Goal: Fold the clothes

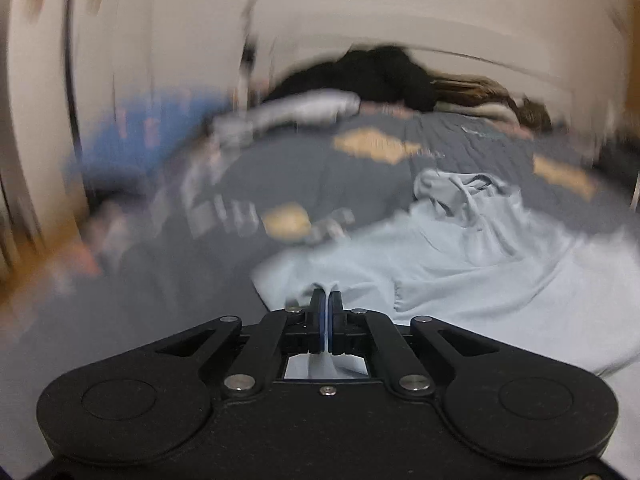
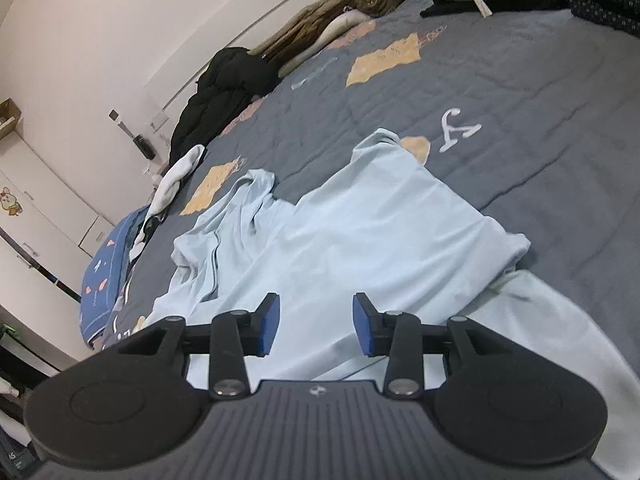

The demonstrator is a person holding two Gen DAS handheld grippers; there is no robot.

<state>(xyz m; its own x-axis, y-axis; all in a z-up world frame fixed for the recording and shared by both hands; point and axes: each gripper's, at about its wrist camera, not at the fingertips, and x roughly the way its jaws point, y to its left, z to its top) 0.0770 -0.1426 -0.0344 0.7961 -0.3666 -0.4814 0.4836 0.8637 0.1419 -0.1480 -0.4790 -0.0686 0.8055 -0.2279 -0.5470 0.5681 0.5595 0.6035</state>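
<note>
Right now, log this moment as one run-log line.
task: fold clothes | left gripper: shut on light blue shirt | right gripper: open above shirt | surface: grey bedspread | left view blurred

Soft matt cloth shirt [image 2: 360, 232], quilted cloth bedspread [image 2: 540, 92], matt plastic tongs [image 2: 316, 330]

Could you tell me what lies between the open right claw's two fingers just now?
Only the pale blue shirt shows between the right claw's spread fingers; in the right wrist view nothing is gripped.
</note>
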